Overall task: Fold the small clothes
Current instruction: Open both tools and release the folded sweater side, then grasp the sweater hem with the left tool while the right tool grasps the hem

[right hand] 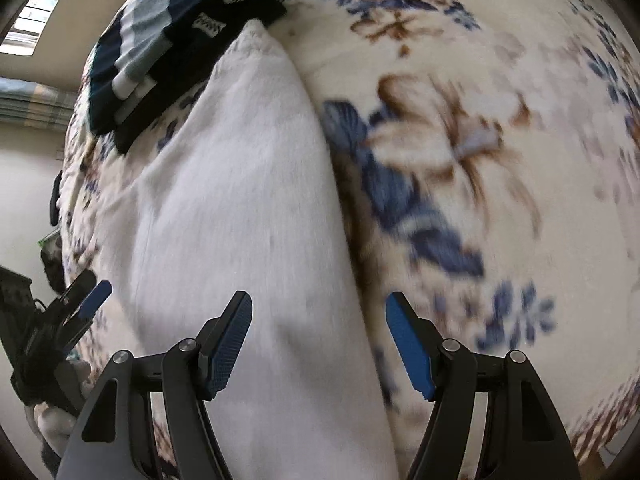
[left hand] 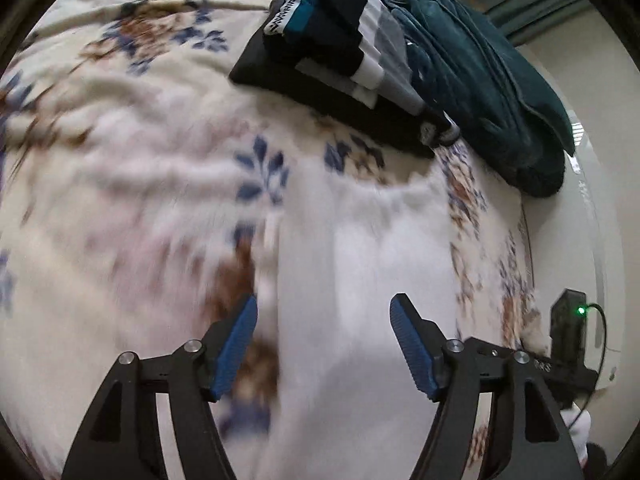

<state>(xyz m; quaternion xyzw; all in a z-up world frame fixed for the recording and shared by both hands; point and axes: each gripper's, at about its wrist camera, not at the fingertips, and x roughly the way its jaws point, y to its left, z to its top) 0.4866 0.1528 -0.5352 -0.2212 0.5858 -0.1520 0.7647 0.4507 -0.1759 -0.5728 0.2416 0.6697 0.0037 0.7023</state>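
On the floral blanket [right hand: 500, 80] the white garment [right hand: 248, 200] lies flat near both tools, folded dark clothes [right hand: 168, 40] stacked beyond; left gripper [left hand: 324, 344] and right gripper [right hand: 318, 340], both released, should pinch matching corners evenly

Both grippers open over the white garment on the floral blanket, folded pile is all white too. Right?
Not quite: the folded pile is dark navy and black with teal and grey stripes, as the left wrist view shows. Both grippers are open over the white garment on the floral blanket.

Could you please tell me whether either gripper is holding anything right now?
Nothing is held: left gripper and right gripper both have open jaws above the white fabric garment.
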